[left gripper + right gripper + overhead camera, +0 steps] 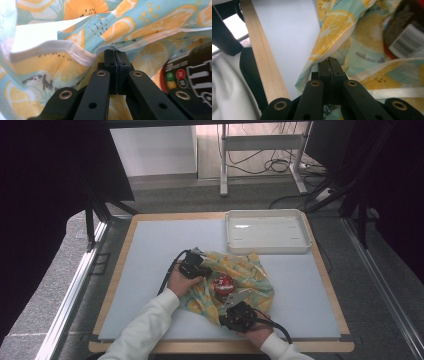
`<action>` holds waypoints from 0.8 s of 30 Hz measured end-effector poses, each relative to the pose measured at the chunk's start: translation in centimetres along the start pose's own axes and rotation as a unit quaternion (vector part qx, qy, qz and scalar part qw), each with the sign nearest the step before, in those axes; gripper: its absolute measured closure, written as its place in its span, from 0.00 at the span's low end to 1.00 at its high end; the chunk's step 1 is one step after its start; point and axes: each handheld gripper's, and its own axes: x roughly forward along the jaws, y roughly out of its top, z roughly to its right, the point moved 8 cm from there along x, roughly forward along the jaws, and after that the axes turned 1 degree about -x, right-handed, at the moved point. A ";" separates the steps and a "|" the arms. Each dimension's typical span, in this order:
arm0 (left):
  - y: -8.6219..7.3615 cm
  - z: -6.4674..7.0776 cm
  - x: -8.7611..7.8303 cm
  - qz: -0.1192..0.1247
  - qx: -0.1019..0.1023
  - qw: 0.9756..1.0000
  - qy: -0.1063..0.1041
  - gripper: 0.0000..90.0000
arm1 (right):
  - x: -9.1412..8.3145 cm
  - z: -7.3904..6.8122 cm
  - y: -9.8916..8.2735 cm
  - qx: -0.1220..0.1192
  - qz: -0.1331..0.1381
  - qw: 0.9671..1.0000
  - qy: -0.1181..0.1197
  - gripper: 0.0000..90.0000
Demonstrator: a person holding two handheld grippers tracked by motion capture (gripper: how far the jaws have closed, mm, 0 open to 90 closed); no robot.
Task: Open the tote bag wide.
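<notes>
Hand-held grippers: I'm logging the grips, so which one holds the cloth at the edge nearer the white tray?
The left hand-held gripper, shut on the lemon-print cloth at its far-left edge, towards the white tray. The right hand-held gripper pinches the near edge, by the can.

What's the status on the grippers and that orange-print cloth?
Both grippers, left and right, shut on orange-print cloth. Red-and-black can sits on it. White tray apart.

A can (223, 287) sits on the cloth (247, 270) mid-table (150, 270); grippers flank it. A tray (267, 247) lies behind, toward the right.
</notes>
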 end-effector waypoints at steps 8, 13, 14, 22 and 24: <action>0.5 1.1 -2.3 0.023 0.004 1.000 -0.020 1.00 | -1.8 1.2 1.0 0.014 0.042 0.998 -0.033 0.99; 0.8 1.7 -3.6 0.034 0.010 0.999 -0.028 1.00 | -3.4 2.0 1.9 0.016 0.074 0.996 -0.056 0.99; 0.8 1.8 -3.7 0.037 0.011 0.999 -0.029 1.00 | -3.8 2.2 2.1 0.018 0.080 0.995 -0.060 0.99; 0.9 2.4 -4.9 0.048 0.019 0.998 -0.032 1.00 | -5.8 3.0 2.6 0.029 0.107 0.992 -0.062 0.99; 0.9 2.6 -5.6 0.052 0.026 0.998 -0.034 1.00 | -6.3 3.2 2.8 0.032 0.115 0.991 -0.063 0.99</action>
